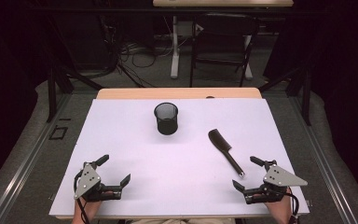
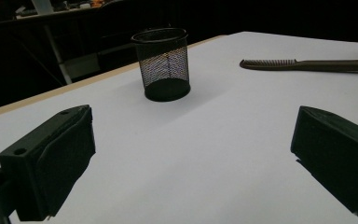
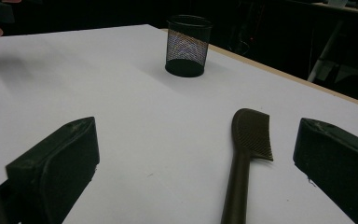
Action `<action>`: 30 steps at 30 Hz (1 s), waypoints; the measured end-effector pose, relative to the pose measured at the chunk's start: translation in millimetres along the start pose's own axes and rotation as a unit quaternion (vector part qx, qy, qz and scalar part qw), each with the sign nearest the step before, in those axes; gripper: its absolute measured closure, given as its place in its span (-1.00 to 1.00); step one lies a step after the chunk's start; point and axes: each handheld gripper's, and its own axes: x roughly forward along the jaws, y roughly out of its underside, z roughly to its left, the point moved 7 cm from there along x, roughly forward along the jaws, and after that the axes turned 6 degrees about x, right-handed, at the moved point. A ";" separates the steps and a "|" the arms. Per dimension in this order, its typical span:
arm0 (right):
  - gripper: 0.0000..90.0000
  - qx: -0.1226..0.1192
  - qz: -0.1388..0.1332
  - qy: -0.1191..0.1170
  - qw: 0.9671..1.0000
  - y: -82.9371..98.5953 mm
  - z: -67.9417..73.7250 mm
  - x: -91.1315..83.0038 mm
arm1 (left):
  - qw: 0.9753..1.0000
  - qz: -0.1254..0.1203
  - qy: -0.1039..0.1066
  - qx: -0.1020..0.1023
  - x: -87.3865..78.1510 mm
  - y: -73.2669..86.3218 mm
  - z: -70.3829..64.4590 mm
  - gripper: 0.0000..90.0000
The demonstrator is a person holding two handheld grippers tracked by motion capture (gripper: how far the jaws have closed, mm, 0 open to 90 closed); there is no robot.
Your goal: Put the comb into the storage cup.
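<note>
Comb [image 1: 225,151] is lying flat on the white table [image 1: 130,140], just ahead of the right gripper [image 1: 251,173] and a little toward its inner side. Its long axis is running slantwise: the handle end with the small metal tip is pointing back at the right gripper, and the toothed head is pointing away, toward the cup [image 1: 166,118]. In the right gripper view the comb [image 3: 244,158] is rising from the bottom edge between the two jaws, nearer to the right jaw than to the left one, with the teeth facing that right jaw. So the handle is already almost lined up with the gripper's reach.

The right gripper is standing wide open and is holding nothing. The left gripper [image 1: 115,170] is also wide open and empty, and it is resting near the table's near edge on the other side. From it the comb [image 2: 307,65] is lying well apart, far off to its right, seen side-on. The cup [image 2: 162,63] is standing upright ahead of the left gripper, well apart from both grippers, and in the right gripper view the cup [image 3: 187,45] is showing beyond the comb's head.

The right hand is clearly the nearer one, so the pick is probably belonging to it: a short move forward and the jaws would be closing across the handle, not along it.
</note>
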 end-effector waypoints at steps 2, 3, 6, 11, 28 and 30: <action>-1.00 -0.001 0.004 -0.001 1.000 0.5 -0.8 1.1 | 1.000 0.000 -0.001 -0.001 0.6 0.1 0.4 -1.00; -1.00 0.005 0.011 0.000 1.000 1.3 -0.5 2.4 | 1.000 0.001 -0.001 0.000 0.9 0.2 0.6 -1.00; -1.00 0.007 0.017 0.001 1.000 2.2 -1.2 3.8 | 1.000 0.003 0.000 0.001 1.9 0.3 1.1 -1.00; -1.00 0.011 0.029 0.006 1.000 4.0 -4.4 7.9 | 1.000 0.004 0.000 0.001 3.3 0.3 0.8 -1.00; -1.00 0.041 0.097 0.033 0.994 8.2 -13.6 27.2 | 1.000 0.008 -0.001 0.000 4.8 1.3 1.6 -1.00; -1.00 0.045 0.105 0.037 0.993 8.5 -13.6 28.8 | 1.000 0.009 -0.001 0.001 5.2 1.4 1.5 -1.00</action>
